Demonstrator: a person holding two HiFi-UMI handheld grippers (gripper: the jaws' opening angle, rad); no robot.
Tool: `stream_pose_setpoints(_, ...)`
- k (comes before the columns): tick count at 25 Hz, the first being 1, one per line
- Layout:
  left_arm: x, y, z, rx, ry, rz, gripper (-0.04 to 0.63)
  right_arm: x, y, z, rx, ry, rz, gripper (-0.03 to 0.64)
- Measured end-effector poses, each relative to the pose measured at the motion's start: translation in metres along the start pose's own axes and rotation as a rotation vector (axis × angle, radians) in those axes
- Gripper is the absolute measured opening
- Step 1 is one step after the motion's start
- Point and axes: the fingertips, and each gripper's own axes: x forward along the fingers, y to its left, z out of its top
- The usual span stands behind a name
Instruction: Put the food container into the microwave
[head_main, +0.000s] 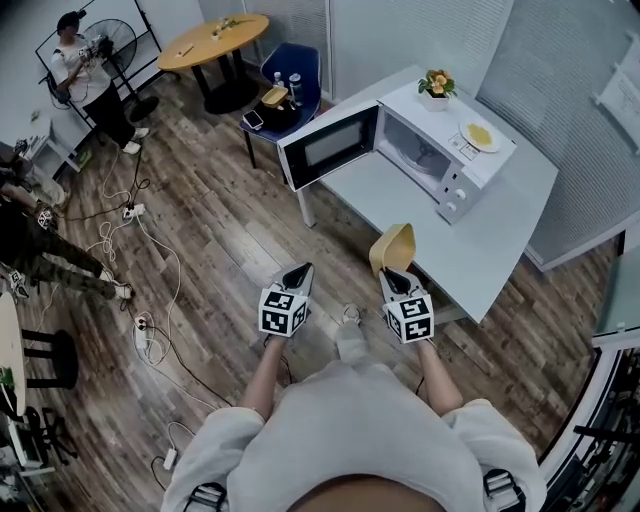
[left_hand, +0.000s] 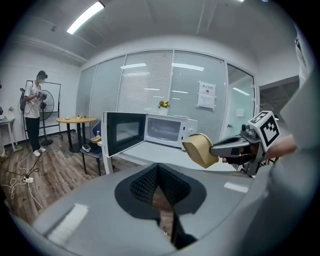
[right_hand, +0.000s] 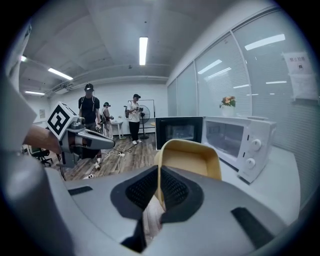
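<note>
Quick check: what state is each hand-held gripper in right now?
Left hand-held gripper: closed, nothing between the jaws.
Right hand-held gripper: closed on the rim of the yellow food container.

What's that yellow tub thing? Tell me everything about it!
The food container is a tan-yellow tub with rounded corners. It looks like plastic, has no lid and seems empty inside. The right gripper pinches one of its walls between its jaws, so the tub hangs tipped on its side in the air. It is near the table's edge, short of the open microwave. Nothing else touches it.
</note>
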Motion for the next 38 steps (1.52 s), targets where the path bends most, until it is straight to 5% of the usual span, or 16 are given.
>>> stream_pose_setpoints(21, 0.161, 0.083, 0.097, -0.009, 0.018, 0.014, 0.011, 0.150, -0.129, 0.089, -0.035, -0.004, 0.044, 0.025)
stream_pose_setpoints(38, 0.217, 0.091, 0.101, -0.025, 0.058, -0.036, 0.011, 0.183, -0.165, 0.100, -0.020, 0.012, 0.028, 0.024)
